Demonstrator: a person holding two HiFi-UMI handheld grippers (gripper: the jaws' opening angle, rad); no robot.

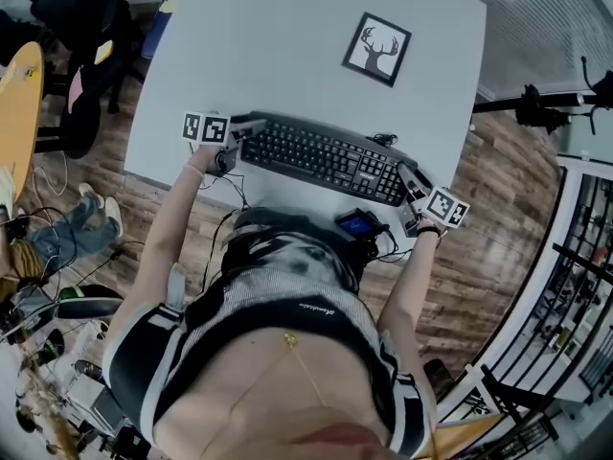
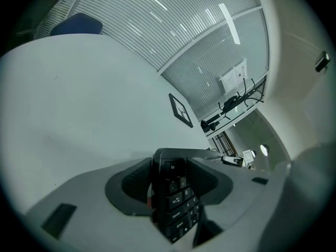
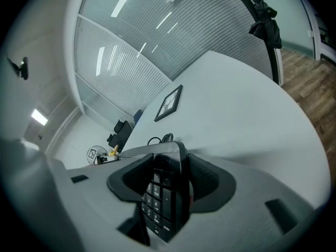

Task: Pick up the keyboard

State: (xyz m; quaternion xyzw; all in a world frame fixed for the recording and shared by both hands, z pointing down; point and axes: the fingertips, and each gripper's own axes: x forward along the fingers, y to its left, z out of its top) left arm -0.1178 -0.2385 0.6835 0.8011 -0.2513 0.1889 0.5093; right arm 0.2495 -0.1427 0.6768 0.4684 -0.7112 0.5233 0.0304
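The white tabletop (image 1: pixel 287 56) fills the upper middle of the head view, set on a wood-plank floor (image 1: pixel 498 190). A person stands at its near edge, both arms reaching forward, torso (image 1: pixel 287 333) taking up the lower part of that view.

The black keyboard (image 1: pixel 321 156) lies along the near edge of the tabletop, slanting from upper left to lower right, with its keys facing up. It is well apart from everything else on the surface. Whether it rests on the tabletop or hangs just clear of it cannot be told.

Further back, near the far right part of the tabletop, a black-framed picture of a deer's head (image 1: pixel 376 49) lies flat, well apart from the keyboard.

The left gripper (image 1: pixel 251 127) is at the keyboard's left end. In the left gripper view that end (image 2: pixel 176 198) stands between the two dark pads, which press on it from either side, so the gripper is clamped on the keyboard. The right gripper (image 1: pixel 407 178) is at the right end. In the right gripper view the number-pad end (image 3: pixel 163 193) sits between its pads in the same way, gripped on both faces.

A thin black cable (image 1: pixel 383 140) coils on the tabletop just behind the keyboard's right half.
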